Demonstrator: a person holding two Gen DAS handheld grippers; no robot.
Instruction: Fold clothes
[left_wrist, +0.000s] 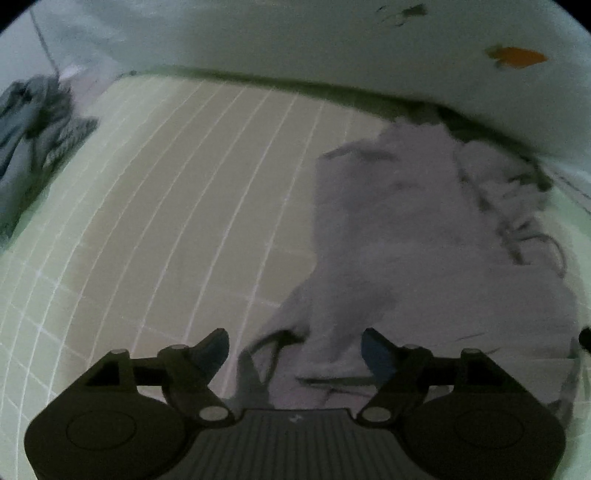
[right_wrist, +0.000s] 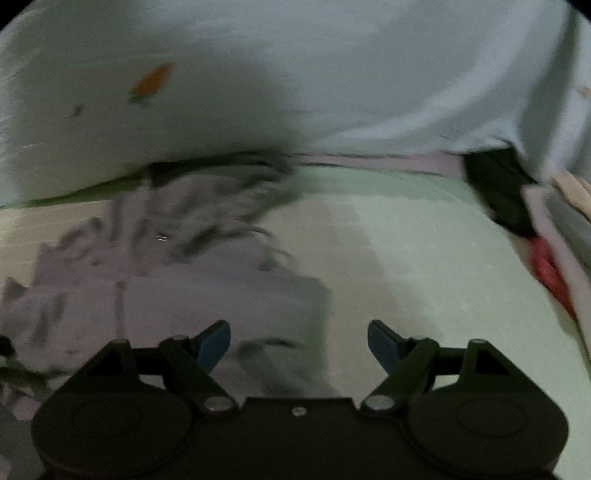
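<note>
A pale lilac-grey garment (left_wrist: 424, 240) lies crumpled on a light green mat (left_wrist: 166, 206) marked with white grid lines. In the left wrist view its near edge runs under and between the fingers of my left gripper (left_wrist: 295, 350), which stands open above the cloth without pinching it. In the right wrist view the same garment (right_wrist: 147, 288) fills the left half. My right gripper (right_wrist: 299, 345) is open too; its left finger hangs over the cloth's right edge and its right finger over bare mat (right_wrist: 424, 258).
A white cloth backdrop (left_wrist: 332, 48) with an orange mark (left_wrist: 521, 57) rises behind the mat. A grey bundle of clothes (left_wrist: 33, 129) sits at far left. At the right edge lie a black object (right_wrist: 502, 192) and something red (right_wrist: 546, 269).
</note>
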